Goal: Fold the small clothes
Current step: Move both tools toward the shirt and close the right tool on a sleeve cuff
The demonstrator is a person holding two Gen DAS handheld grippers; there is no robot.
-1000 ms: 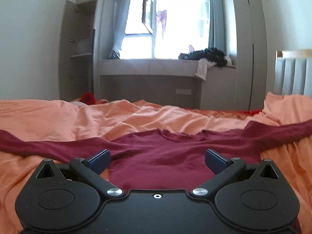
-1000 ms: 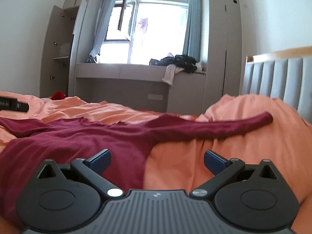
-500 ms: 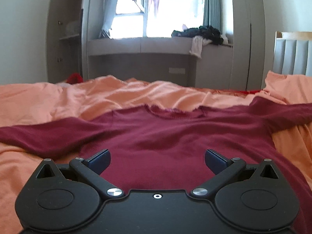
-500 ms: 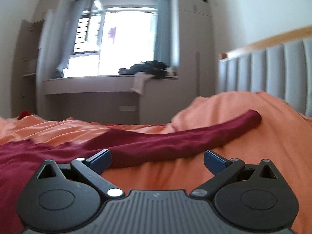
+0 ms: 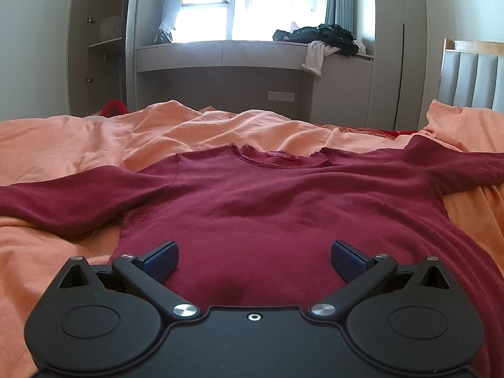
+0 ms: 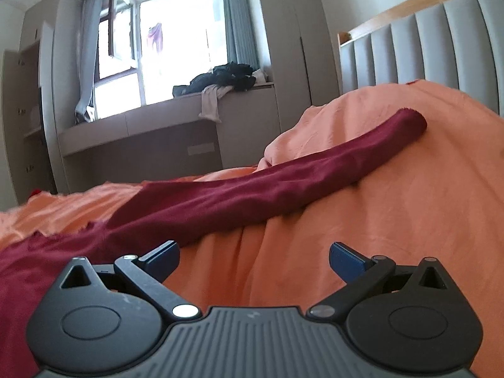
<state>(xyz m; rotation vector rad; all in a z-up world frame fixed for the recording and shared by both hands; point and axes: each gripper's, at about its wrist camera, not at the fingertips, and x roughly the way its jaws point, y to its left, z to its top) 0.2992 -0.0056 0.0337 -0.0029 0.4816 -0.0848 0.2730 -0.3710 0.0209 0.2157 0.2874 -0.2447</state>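
Home bedroom: bed (image 5: 220, 132) with padded headboard (image 6: 425, 50); wardrobe (image 5: 387, 47) (clothes (image 5: 318, 36) heaped on window ledge)

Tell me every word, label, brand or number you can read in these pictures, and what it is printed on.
Nothing here can be read.
Neck label inside the collar of the dark red long-sleeved knit top: a small pinkish strip, its print too blurred to read.
Small pale mark on the ribbed grey body of the right gripper: too faint to tell.
The black left gripper carries no text.
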